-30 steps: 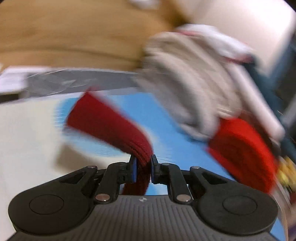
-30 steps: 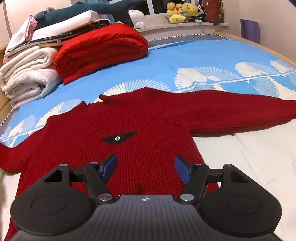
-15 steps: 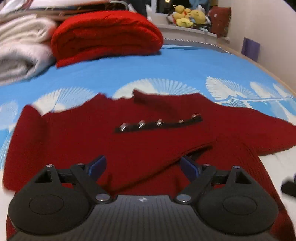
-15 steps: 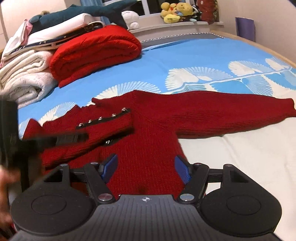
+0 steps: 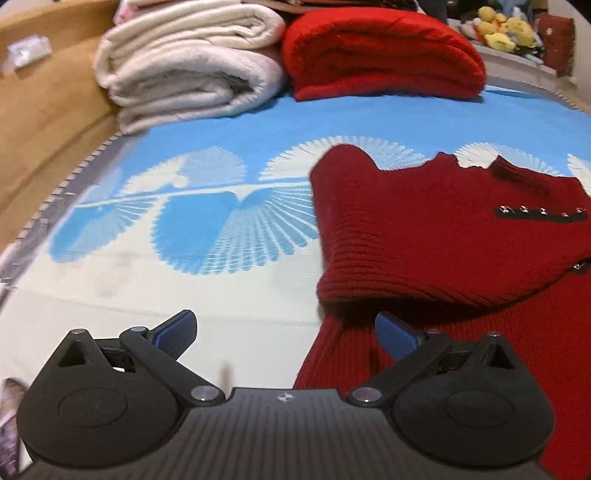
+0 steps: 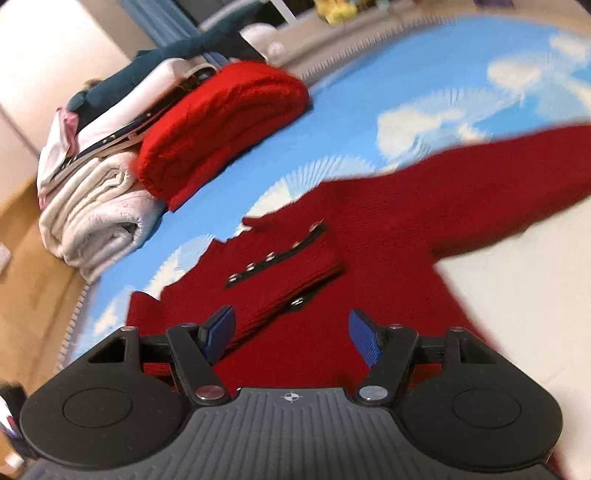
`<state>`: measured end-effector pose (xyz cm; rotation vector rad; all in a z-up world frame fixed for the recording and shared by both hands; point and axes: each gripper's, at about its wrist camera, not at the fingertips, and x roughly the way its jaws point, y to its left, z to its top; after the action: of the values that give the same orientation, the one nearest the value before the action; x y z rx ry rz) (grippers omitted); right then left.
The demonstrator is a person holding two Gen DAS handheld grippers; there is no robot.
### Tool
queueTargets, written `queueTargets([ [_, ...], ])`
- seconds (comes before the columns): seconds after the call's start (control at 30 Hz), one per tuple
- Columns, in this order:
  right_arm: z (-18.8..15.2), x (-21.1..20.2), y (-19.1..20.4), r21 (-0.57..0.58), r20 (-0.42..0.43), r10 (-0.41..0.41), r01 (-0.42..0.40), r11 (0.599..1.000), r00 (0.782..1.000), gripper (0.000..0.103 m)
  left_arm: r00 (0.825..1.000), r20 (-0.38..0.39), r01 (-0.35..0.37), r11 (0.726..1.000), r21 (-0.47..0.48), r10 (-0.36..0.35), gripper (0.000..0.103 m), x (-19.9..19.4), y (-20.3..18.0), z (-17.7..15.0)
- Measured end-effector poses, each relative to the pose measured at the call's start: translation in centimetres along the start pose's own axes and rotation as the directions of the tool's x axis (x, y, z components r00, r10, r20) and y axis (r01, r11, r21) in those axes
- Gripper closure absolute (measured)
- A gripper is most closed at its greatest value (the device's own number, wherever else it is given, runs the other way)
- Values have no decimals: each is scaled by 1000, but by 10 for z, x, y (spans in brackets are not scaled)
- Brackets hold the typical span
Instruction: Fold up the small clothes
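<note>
A dark red knitted sweater [image 5: 424, 229] lies flat on the blue and white bedsheet [image 5: 184, 221]. One sleeve [image 6: 288, 273], with a black studded strip, is folded across the chest. The other sleeve [image 6: 517, 162] stretches out to the right. My left gripper [image 5: 284, 332] hangs low at the sweater's left edge near the hem. Its jaws are opening and grip nothing; one pad [image 5: 395, 338] is over the knit, the other over bare sheet. My right gripper [image 6: 291, 325] stands open above the sweater's body [image 6: 369, 258], holding nothing.
At the head of the bed are a folded bright red knit [image 5: 380, 48] and rolled white blankets [image 5: 184, 66], with more folded clothes [image 6: 122, 107] stacked on them. Stuffed toys [image 5: 498, 33] sit on a ledge behind. A wooden bed frame [image 5: 44, 110] runs along the left.
My left gripper let go of the sleeve, which now lies folded over the chest, then swung left and down to the sweater's edge. The right gripper's view has rolled and shifted slightly.
</note>
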<state>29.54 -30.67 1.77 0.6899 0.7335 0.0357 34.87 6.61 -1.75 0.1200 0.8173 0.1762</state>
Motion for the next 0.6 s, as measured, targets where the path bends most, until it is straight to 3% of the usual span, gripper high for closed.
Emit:
queueTargets([
  [0.07, 11, 26, 6, 13, -21, -16, 16, 1000, 1000, 33, 999, -8, 32, 999, -7, -32, 0, 16, 7, -1],
  [0.17, 26, 75, 9, 21, -43, -109, 110, 994, 993, 33, 998, -17, 57, 998, -25, -58, 0, 29, 10, 1],
  [0.3, 34, 134, 4, 62, -74, -244, 248, 967, 967, 33, 998, -60, 30, 995, -93, -36, 3, 49, 18, 10],
  [0.33, 33, 142, 7, 56, -52, -262, 265, 963, 964, 31, 996, -87, -8, 994, -105, -2, 3, 56, 18, 12],
  [0.37, 32, 147, 15, 13, -11, -285, 285, 958, 959, 38, 993, -108, -50, 991, -127, 36, 4, 59, 19, 13],
  [0.4, 31, 151, 25, -41, 7, -295, 295, 955, 956, 56, 991, -124, -79, 984, -160, 59, 4, 60, 22, 13],
  [0.43, 32, 155, 37, -101, 1, -286, 284, 953, 958, 93, 986, -147, -112, 975, -194, 84, 4, 61, 27, 14],
  [0.5, 37, 148, 60, -155, 37, -216, 219, 963, 976, 94, 965, -183, -224, 954, -199, 189, 12, 62, 34, 13],
  [0.53, 40, 137, 75, -203, 78, -168, 180, 962, 983, 94, 947, -192, -292, 938, -185, 257, 25, 64, 38, 11],
  [0.6, 47, 110, 101, -284, 165, -64, 110, 952, 984, 94, 921, -239, -356, 912, -203, 306, 26, 73, 57, 5],
])
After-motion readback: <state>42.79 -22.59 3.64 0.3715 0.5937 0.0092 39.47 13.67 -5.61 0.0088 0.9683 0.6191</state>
